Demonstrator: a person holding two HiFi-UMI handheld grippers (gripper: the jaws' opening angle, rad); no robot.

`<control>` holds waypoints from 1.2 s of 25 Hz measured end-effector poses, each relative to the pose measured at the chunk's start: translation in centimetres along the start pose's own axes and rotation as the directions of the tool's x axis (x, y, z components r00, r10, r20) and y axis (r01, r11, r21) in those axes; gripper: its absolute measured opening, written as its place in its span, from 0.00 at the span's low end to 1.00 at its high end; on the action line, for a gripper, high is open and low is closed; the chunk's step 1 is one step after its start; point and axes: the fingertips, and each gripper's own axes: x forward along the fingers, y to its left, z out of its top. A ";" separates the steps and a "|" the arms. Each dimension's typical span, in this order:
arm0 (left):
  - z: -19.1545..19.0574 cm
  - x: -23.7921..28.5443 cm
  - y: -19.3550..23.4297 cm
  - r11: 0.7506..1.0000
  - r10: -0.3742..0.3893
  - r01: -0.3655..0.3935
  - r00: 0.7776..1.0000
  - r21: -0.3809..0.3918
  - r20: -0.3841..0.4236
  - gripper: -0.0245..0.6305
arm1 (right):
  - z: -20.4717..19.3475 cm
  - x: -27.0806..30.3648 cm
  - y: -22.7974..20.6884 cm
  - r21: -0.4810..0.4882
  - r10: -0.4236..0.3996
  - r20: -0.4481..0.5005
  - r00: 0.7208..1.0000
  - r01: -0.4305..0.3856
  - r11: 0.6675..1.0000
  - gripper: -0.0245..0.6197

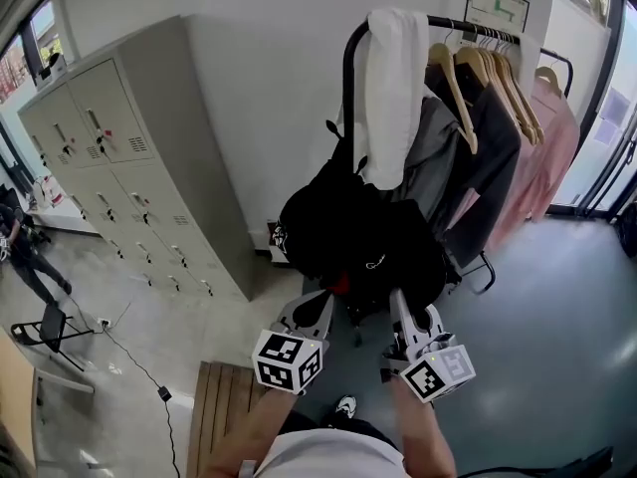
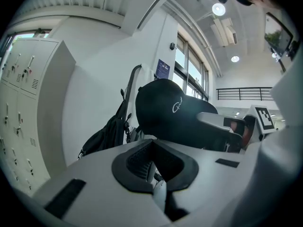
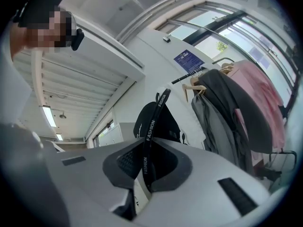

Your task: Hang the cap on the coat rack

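Black cap (image 1: 388,247) before the coat rack (image 1: 348,78), at 12 o'clock of the left gripper (image 1: 323,304), whose jaws clamp its rim; right gripper (image 1: 398,299) jaws clamp its strap (image 3: 147,141).

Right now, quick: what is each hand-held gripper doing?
Left hand-held gripper: closed, nothing visible between its jaws.
Right hand-held gripper: closed on the black strap of the cap.

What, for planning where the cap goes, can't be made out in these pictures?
Head view: cap outline merges with the black backpack.
Head view: coat rack lower post, behind backpack and cap.
Every view: a free hook; white cloth and hung clothes cover the rail.
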 end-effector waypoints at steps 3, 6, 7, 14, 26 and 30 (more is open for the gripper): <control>0.6 0.6 -0.1 1.000 0.017 -0.017 1.000 0.007 0.007 0.04 | 0.4 1.5 -0.6 0.035 0.047 0.001 0.999 -0.047 0.998 0.07; 1.0 1.2 0.0 0.999 0.033 -0.033 0.999 0.013 0.007 0.04 | 0.9 2.9 -1.0 0.059 0.081 0.007 0.997 -0.081 0.995 0.07; 1.1 1.4 0.3 0.999 0.039 -0.039 0.999 0.014 0.007 0.04 | 1.1 3.4 -1.1 0.063 0.093 0.011 0.996 -0.093 0.994 0.07; 1.8 3.0 3.6 0.998 0.061 -0.061 0.998 -0.001 0.015 0.04 | 1.3 8.5 -0.7 0.118 0.164 0.030 0.986 -0.166 0.979 0.07; 7.6 6.0 10.7 0.998 0.051 -0.053 0.993 0.017 0.102 0.04 | 3.2 18.6 0.9 0.231 0.245 0.135 0.960 -0.270 0.935 0.07; 9.0 6.9 12.2 0.999 0.040 -0.044 0.992 0.023 0.119 0.04 | 4.2 21.3 0.9 0.289 0.257 0.187 0.948 -0.303 0.908 0.07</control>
